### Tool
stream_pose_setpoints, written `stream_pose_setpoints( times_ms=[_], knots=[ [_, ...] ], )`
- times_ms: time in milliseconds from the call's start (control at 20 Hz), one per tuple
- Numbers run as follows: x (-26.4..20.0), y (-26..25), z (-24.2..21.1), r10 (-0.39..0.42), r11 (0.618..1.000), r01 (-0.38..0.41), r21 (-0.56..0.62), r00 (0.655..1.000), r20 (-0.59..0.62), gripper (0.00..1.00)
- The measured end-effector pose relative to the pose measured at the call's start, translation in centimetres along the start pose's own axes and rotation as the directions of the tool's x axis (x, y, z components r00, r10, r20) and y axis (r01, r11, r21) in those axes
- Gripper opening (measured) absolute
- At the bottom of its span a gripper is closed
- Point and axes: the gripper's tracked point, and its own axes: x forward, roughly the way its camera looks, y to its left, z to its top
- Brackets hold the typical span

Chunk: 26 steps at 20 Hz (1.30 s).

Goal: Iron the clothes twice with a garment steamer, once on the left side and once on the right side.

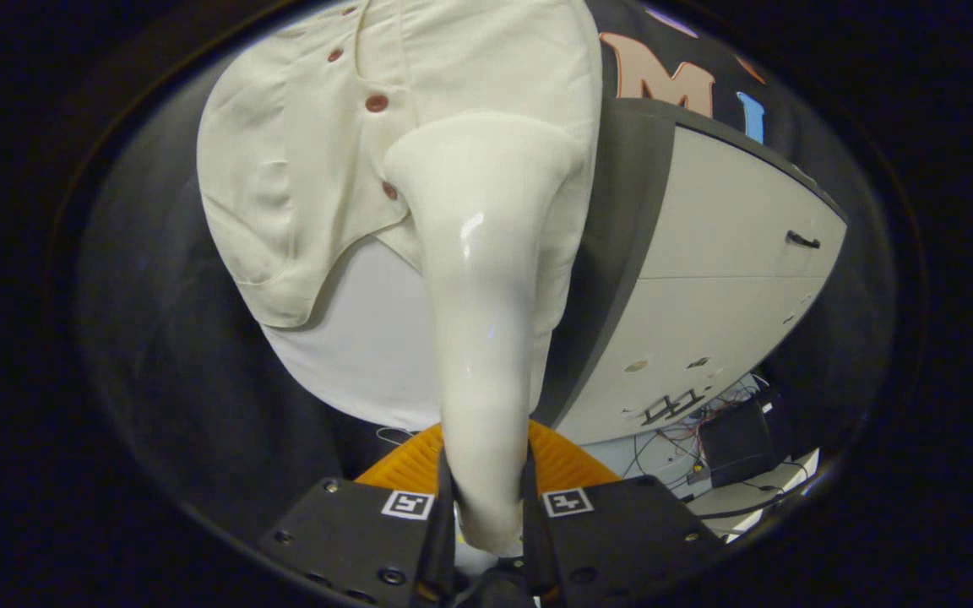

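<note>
A glossy white garment steamer point(482, 279) runs straight ahead from between my fingers, its handle pinched by both of them. My gripper point(486, 507) is shut on that handle. The steamer's wide head point(478, 160) rests against a cream button-front garment point(351, 143) with dark red buttons, which hangs over a white under-layer point(360, 338). The head sits just right of the button row, on the garment's right half as I see it. The steamer's body hides part of the hem.
A white cabinet point(731, 279) with a dark side panel and a small black handle stands right of the garment. Below it lie tangled cables and a black box point(736, 439). Dark cloth wall hangs behind and to the left.
</note>
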Motion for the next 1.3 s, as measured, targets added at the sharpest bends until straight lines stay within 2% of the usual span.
stream_pose_setpoints(
  times_ms=[200,400,600,900,1050,1100,1300],
  knots=[
    [-3.3,0.4,0.3,-0.006,1.0,0.003,0.031,0.997,0.072,0.33],
    [-6.4,1.3,0.4,-0.005,0.999,0.001,0.038,0.996,0.094,0.33],
    [-10.3,2.2,2.6,-0.007,1.0,0.002,0.027,0.984,0.178,0.33],
    [-18.1,3.1,9.5,0.048,0.999,-0.053,0.002,0.918,0.393,0.32],
    [-22.0,2.7,11.1,0.08,0.996,-0.085,-0.011,0.883,0.462,0.32],
    [-23.3,2.3,12.0,0.086,0.996,-0.09,-0.018,0.856,0.51,0.32],
    [-27.5,-0.8,11.7,0.111,0.993,-0.114,-0.03,0.822,0.559,0.32]
  ],
)
